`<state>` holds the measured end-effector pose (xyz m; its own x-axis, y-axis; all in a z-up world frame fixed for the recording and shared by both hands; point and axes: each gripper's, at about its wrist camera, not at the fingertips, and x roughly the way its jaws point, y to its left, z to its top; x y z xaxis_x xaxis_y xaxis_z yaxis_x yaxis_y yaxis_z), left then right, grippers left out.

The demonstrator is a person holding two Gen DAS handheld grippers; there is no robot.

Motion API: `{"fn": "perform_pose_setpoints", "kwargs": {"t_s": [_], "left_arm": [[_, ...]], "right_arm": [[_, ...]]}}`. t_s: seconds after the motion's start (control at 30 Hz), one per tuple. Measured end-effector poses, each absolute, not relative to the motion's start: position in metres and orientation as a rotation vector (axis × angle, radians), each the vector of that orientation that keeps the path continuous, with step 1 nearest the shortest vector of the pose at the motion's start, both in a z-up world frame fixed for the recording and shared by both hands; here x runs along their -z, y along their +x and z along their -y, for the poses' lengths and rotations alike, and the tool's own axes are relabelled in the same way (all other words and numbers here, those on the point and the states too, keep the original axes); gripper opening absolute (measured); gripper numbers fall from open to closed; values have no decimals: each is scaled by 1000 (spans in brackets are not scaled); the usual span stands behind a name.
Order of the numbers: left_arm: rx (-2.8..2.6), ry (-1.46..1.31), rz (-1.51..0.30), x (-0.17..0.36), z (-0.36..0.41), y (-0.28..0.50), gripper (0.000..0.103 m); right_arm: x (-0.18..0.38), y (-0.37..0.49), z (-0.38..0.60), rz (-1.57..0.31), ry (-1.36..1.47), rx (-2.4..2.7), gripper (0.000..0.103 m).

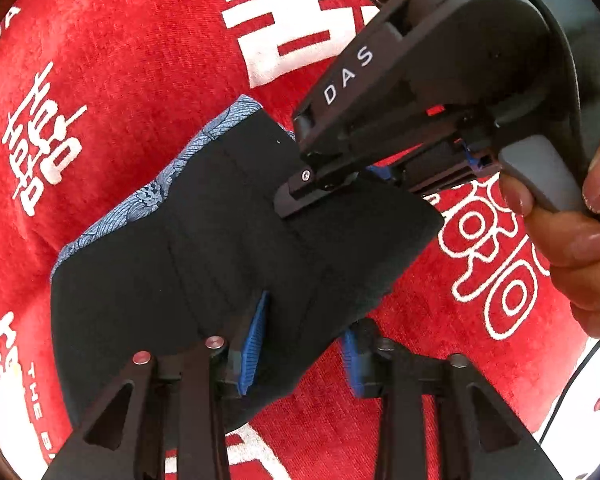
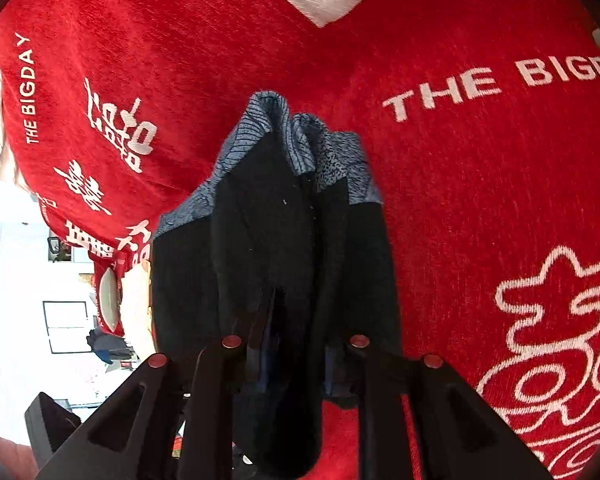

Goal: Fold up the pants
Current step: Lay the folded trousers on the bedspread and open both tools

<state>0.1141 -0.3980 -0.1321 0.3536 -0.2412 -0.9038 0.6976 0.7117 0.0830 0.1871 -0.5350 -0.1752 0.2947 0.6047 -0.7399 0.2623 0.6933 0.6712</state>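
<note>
The pants (image 1: 204, 248) are a folded black bundle with a blue-grey patterned band along the far edge, lying on a red cloth (image 1: 140, 60). My left gripper (image 1: 304, 352) stands over the near edge. Black fabric lies between its blue pads (image 1: 254, 344), whose ribbed face shows bare, so it is open. My right gripper (image 1: 296, 168) reaches in from the upper right onto the bundle's far side, with a hand (image 1: 572, 248) on its grey trigger. In the right wrist view the pants (image 2: 268, 220) run down into the right gripper (image 2: 296, 352), bunched tight between its fingers.
The red cloth (image 2: 460, 180) carries white characters and the words THE BIGDAY. At the left of the right wrist view its edge (image 2: 112, 240) drops away to a bright white room, where a black object (image 2: 48, 420) sits low down.
</note>
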Motion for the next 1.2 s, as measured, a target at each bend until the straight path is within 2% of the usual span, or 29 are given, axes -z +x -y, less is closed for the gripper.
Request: {"fn": "perform_pose_setpoints", "kwargs": {"t_s": [0.1,0.13,0.17,0.2,0.23,0.53,0.77,0.9,1.0,1.07,1.13,1.2], "left_arm": [[647,532,-1053,128,399,111,45],[651,542,-1057,126,398,109,46],[652,548,-1065,123,397,109,49],[647,549,-1073,121,395,109,60],[640,532,-1077,115,389,110,63],[514,409,-1103,78,329,143,64],[349,350,-1186,97,268,180,64],[319,263,-1299,122,245,186,64],[308,244,-1308,134,237,184,81],[318,218,-1326,142,233,185,82],[316,191,-1339,150,229,187,90],[320,140,-1359,158,222,188,92]], "right_arm": [[171,187,535,-1295,799,-246,25],[168,186,538,-1301,784,-240,29],[164,186,538,-1313,765,-227,30],[161,184,538,-1319,752,-217,31],[158,183,539,-1327,732,-199,32],[128,151,546,-1367,585,18,33],[100,130,513,-1287,500,57,32],[114,129,493,-1333,486,41,32],[128,127,488,-1368,480,75,32],[133,125,490,-1374,508,86,32],[139,124,492,-1386,534,92,32],[144,124,491,-1396,515,93,32]]}}
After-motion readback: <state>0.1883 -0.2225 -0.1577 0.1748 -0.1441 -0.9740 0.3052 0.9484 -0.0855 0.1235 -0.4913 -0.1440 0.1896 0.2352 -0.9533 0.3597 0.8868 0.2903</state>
